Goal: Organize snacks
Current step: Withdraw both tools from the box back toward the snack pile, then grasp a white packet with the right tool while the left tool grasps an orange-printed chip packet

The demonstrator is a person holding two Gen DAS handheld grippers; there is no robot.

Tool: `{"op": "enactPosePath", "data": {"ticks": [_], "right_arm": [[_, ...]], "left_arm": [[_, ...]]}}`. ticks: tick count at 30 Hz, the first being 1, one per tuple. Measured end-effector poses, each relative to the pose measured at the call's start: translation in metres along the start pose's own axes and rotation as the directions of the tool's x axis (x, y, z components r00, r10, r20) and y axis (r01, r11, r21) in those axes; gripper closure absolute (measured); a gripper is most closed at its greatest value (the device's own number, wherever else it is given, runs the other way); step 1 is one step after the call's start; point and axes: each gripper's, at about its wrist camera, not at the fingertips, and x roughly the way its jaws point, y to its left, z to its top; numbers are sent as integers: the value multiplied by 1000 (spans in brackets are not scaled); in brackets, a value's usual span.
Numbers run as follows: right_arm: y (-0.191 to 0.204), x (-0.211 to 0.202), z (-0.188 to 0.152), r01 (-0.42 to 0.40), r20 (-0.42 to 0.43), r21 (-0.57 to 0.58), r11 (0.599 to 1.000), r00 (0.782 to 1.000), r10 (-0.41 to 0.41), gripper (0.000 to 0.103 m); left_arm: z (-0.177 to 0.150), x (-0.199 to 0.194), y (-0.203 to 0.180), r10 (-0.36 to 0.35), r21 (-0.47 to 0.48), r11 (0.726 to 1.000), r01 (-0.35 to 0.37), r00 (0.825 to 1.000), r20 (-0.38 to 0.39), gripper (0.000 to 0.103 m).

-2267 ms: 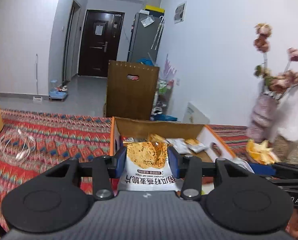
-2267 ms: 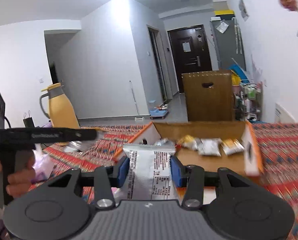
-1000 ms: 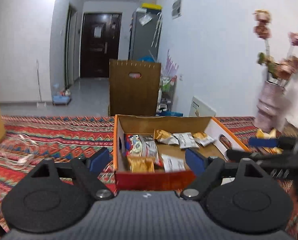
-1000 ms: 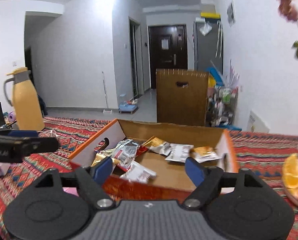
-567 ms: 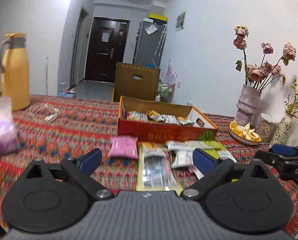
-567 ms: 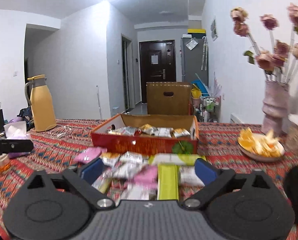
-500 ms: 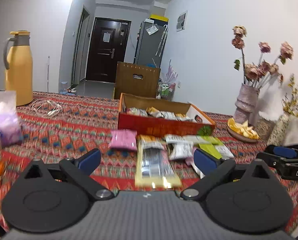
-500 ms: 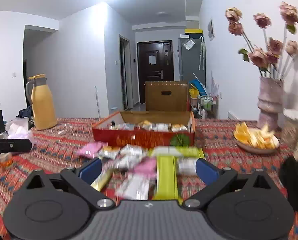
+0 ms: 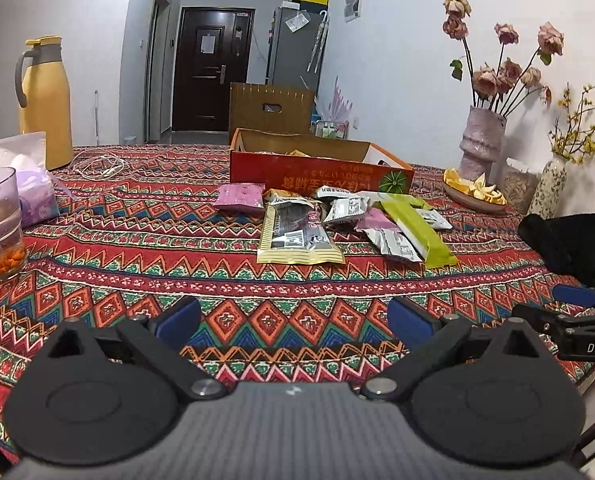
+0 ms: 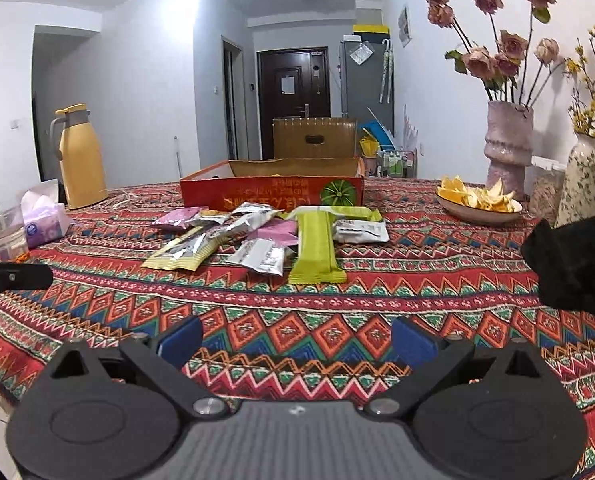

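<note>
Hovering over the near edge of a patterned surface [image 9: 145,264], the left gripper [image 9: 293,316] and the right gripper [image 10: 295,340] both have their fingers spread wide, with only bare cloth between them; the fingers have just been opening, and neither carries anything.

Farther in, near the middle of the surface, loose snack packets lie overlapping. Nearest are a long gold-edged packet with a dark centre [image 9: 297,236], a long green bar wrapper [image 10: 317,248] and a silver sachet [image 10: 263,258]. Behind them sit pink packets [image 9: 239,196] and more small silver ones.

These look light, thin and crinkly, likely slippery foil or plastic that bends easily, with contents that could crush. A gentle pinch across a packet's narrow width, or on a sealed end raised off the cloth, seems the safest hold.

Beyond the pile, just behind it, stands the open red cardboard box [image 10: 273,192], with some snacks showing above its rim.
</note>
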Motion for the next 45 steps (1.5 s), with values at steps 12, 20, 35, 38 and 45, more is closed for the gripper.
{"op": "enactPosePath", "data": {"ticks": [12,20,35,38,45], "right_arm": [[-9,47,20,-71,-41,39,997,997,73,13],[3,134,68,-165,-71,98,981,982,173,39],[14,201,67,-130,-173,46,990,975,136,55],[15,202,66,-138,-178,41,990,974,143,55],[14,202,67,-149,-179,50,988,972,156,55]], "left_arm": [[27,57,-7,2,24,1000,-1,999,-52,2],[62,111,4,17,46,999,-15,999,-46,12],[129,282,-6,10,89,996,5,986,-168,32],[129,304,-10,52,105,994,-32,979,-196,52],[125,297,-10,61,97,994,-41,976,-210,62]]}}
